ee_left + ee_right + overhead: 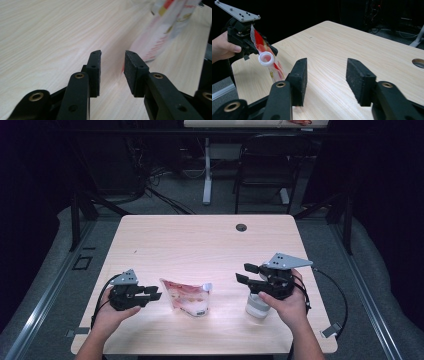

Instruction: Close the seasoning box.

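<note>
Both grippers, left (152,294) and right (246,273), flank the pouch (187,296) mid-table, jaws open.

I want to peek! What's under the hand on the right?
A white round container stands on the pale wooden table under the right gripper; its top is covered.

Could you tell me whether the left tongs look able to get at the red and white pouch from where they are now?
Probably yes. The left tongs stand open right beside the red and white pouch, pointing at it, with bare table between them and nothing in the way.
</note>
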Demonstrator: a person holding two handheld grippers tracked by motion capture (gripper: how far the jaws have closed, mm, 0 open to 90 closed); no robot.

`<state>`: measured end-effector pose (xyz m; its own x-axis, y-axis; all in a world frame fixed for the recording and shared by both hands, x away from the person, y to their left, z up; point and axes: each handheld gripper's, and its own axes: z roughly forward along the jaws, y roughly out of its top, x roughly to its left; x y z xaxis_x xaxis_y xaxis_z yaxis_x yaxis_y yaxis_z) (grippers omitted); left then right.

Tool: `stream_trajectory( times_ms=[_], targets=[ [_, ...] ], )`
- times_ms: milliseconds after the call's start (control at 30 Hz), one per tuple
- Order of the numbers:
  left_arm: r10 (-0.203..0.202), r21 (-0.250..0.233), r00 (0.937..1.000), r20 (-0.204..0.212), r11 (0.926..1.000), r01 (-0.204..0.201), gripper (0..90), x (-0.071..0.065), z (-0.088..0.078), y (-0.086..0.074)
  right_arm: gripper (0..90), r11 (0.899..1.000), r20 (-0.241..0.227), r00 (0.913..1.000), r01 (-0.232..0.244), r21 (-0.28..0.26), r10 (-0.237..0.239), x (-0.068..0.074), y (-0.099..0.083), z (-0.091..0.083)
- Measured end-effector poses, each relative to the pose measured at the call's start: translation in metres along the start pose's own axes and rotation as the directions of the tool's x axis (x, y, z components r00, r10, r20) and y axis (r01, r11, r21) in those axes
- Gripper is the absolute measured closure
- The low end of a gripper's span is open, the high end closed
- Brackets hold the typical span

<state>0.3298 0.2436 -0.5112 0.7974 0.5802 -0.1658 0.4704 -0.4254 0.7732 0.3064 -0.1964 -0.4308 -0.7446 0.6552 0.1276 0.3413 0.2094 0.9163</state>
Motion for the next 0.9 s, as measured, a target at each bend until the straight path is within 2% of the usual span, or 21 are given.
stream_trajectory(
  times_ms=[133, 200, 300, 500, 900],
  targets=[
    [-0.027, -0.022, 0.9973, -0.069, 0.9994, 0.025, 60.3, 0.003, 0.0, -0.001, 50.3, 1.0, 0.045, 0.999, -0.009, -0.01, 0.009, -0.007, -0.002, -0.004],
    [-0.032, -0.026, 0.9965, -0.077, 0.9992, 0.031, 57.9, 0.005, -0.001, -0.001, 49.9, 1.0, 0.065, 0.9979, -0.005, -0.023, 0.006, -0.009, -0.004, -0.005],
    [-0.065, -0.048, 0.9944, -0.083, 0.997, 0.061, 54.4, 0.007, -0.002, -0.002, 49.9, 1.0, 0.08, 0.9968, -0.006, -0.025, 0.008, -0.012, -0.004, -0.009],
    [-0.1, -0.059, 0.9902, -0.097, 0.9938, 0.095, 50.8, 0.011, -0.003, -0.004, 48.8, 0.998, 0.101, 0.9941, -0.034, -0.049, 0.039, -0.017, -0.004, -0.017],
    [-0.095, -0.051, 0.9884, -0.119, 0.9947, 0.089, 47.8, 0.012, 0.0, -0.008, 50.9, 0.998, 0.163, 0.9848, -0.054, -0.044, 0.061, -0.031, -0.009, -0.029]
  ],
)
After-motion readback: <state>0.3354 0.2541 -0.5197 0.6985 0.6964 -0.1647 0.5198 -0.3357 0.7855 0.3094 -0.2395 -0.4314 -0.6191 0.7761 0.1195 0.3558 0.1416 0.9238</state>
